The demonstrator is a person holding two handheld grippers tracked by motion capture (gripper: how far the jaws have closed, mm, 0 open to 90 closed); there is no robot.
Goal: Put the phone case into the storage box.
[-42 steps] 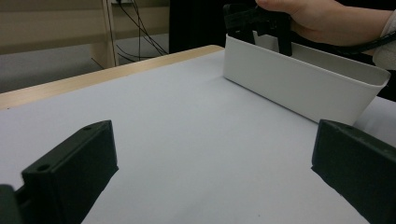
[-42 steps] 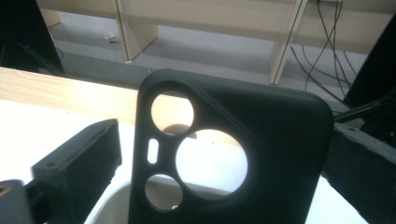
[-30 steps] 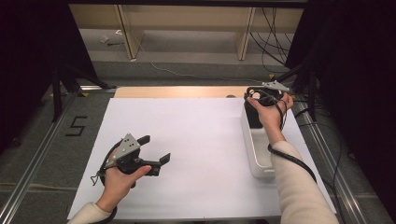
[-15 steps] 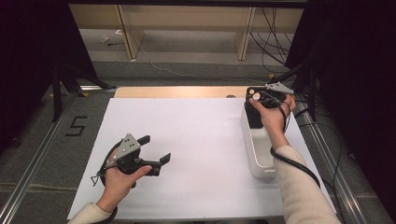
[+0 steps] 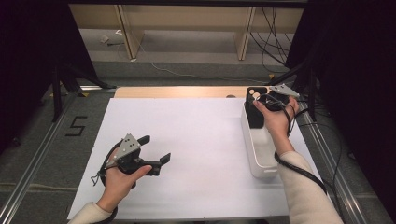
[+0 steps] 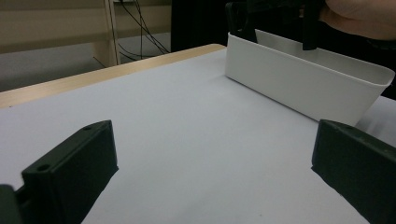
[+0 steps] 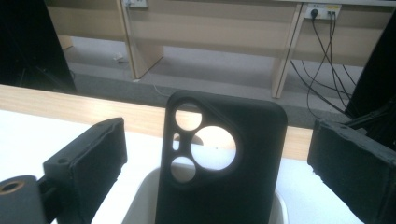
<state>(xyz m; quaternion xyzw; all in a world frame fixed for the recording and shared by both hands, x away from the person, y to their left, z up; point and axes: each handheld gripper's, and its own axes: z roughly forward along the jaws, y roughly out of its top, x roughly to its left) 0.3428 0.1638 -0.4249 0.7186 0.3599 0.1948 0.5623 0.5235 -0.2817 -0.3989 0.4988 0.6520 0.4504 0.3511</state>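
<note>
The black phone case (image 7: pixel 219 163) is standing upright in the far end of the white bin (image 5: pixel 259 154). We are holding our right gripper (image 5: pixel 261 100) around it, jaws open and just closing slightly, not touching. Our left gripper (image 5: pixel 154 149) is hovering open over the white sheet (image 5: pixel 196 140), well apart.

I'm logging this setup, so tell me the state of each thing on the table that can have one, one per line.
phone case: upright in the far end of the bin, between the right gripper's jaws, apart from both pads.
white bin: upright on the table's right side, open-topped.
left gripper: open, nothing between its jaws, held low over the table.
right gripper: open, jaws just closing slightly around the case.
</note>
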